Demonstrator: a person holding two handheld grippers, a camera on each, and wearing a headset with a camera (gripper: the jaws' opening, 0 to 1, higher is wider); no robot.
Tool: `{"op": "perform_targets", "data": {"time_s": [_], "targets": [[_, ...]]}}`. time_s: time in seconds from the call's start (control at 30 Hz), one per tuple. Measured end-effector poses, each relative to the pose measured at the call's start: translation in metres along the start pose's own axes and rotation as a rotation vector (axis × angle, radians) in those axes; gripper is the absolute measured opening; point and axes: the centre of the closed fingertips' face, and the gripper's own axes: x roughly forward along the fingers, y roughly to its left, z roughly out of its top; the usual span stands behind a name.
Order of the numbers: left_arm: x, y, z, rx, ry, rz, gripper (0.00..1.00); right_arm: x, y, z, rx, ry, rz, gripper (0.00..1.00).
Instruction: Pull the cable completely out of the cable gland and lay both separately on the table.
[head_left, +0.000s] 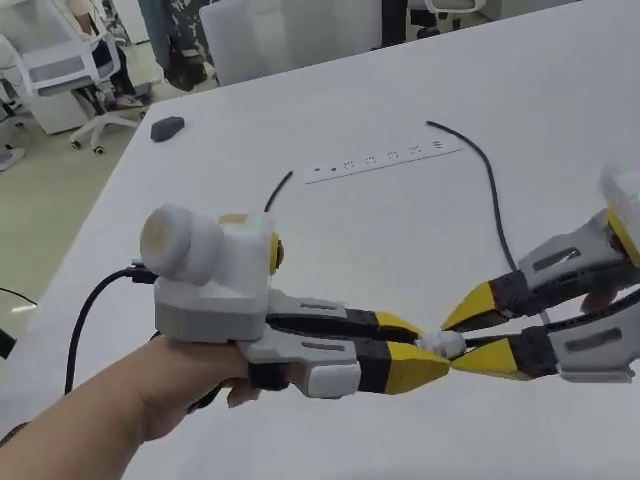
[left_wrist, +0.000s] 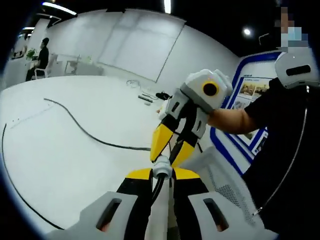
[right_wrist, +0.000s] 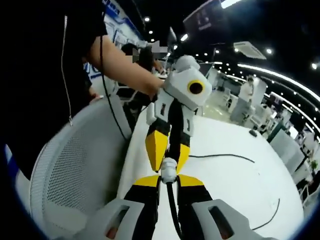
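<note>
The left hand-held gripper (left_wrist: 162, 175) pinches the white cable gland (head_left: 440, 344) between its yellow tips, held over the surface (head_left: 380, 230). Meeting it from 3 o'clock in the head view, the right hand-held gripper (right_wrist: 168, 181) is pressed onto the black cable (head_left: 493, 195) right at the gland's end. From there the cable trails toward 12 o'clock across the surface, ending near a white power strip (head_left: 382, 160).

Matt smooth table (head_left: 350, 230), plastic cable gland (head_left: 440, 345), rubbery cable (head_left: 492, 190)
</note>
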Motion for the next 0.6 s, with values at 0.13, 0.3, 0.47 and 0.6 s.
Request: {"op": "perform_targets", "data": {"time_s": [0.13,0.3,0.47,0.6], "targets": [[0.001,-0.001,-0.002,0.066,0.017,0.023,0.15,0.001,-0.001,-0.003,0.111,0.008,0.001,0.08],[-0.001,0.007,-0.005,0.092,0.032,0.064,0.14,-0.003,-0.008,-0.018,-0.004,0.119,-0.042,0.02],[0.003,0.003,-0.002,0.119,0.020,0.057,0.14,0.003,-0.006,-0.022,0.021,0.134,-0.022,0.00],[0.006,0.004,-0.005,0.147,0.047,0.071,0.14,0.004,-0.005,-0.027,0.023,0.156,-0.026,0.00]]}}
